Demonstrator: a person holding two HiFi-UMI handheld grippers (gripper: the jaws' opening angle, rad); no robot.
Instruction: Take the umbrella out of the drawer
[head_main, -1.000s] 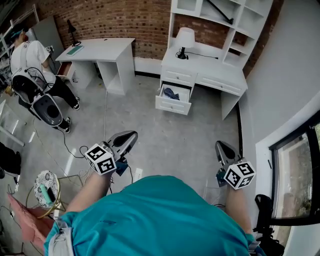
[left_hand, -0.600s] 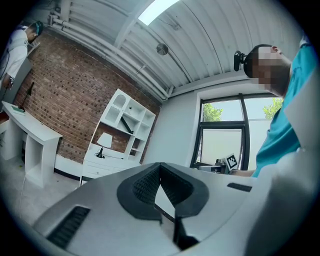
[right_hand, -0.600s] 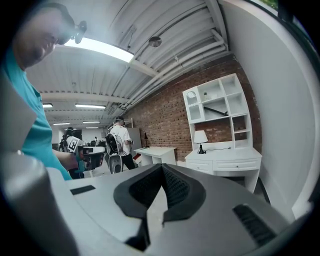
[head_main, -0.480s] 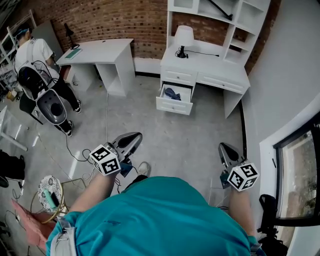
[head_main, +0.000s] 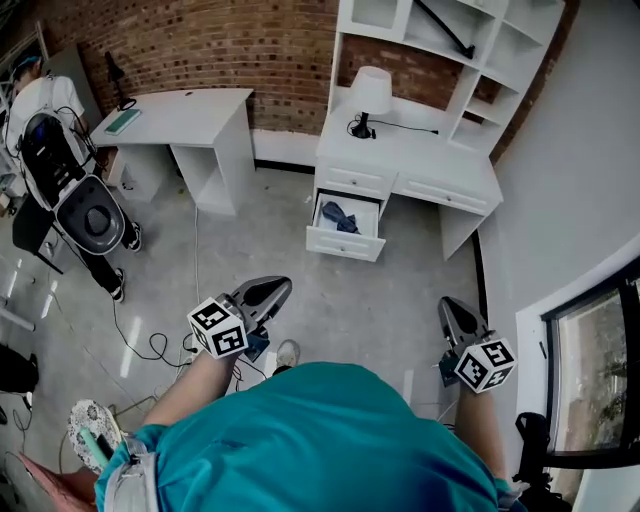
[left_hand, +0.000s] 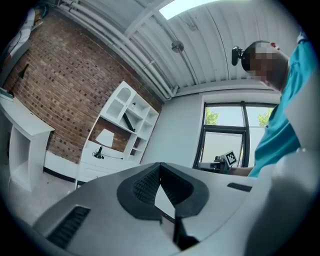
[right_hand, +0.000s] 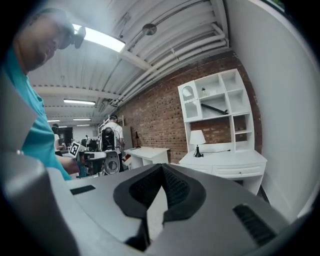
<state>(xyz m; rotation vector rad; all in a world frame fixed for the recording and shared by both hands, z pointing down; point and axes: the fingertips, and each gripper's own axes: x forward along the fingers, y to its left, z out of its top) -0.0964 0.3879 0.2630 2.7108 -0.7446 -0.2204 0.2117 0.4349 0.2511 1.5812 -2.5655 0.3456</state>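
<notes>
A dark blue umbrella (head_main: 340, 217) lies in the open drawer (head_main: 342, 243) of the white desk with shelves (head_main: 420, 165), across the floor from me. My left gripper (head_main: 280, 287) is held out level over the grey floor, shut and empty, well short of the drawer. My right gripper (head_main: 446, 304) is also shut with nothing in it, further right. In the left gripper view the jaws (left_hand: 160, 166) meet at the tip, with the desk (left_hand: 92, 162) far off at the left. In the right gripper view the shut gripper (right_hand: 162, 168) points towards the same desk (right_hand: 225, 162).
A lamp (head_main: 370, 92) stands on the desk. A second white desk (head_main: 175, 108) stands at the back left by the brick wall. A person with a backpack and a chair (head_main: 85, 205) are at the far left. Cables (head_main: 150, 345) trail on the floor. A window (head_main: 590, 390) is at the right.
I have walked towards the desk with shelves, so it and the open drawer stand nearer in the head view. Both grippers came forward with me and stayed shut.
</notes>
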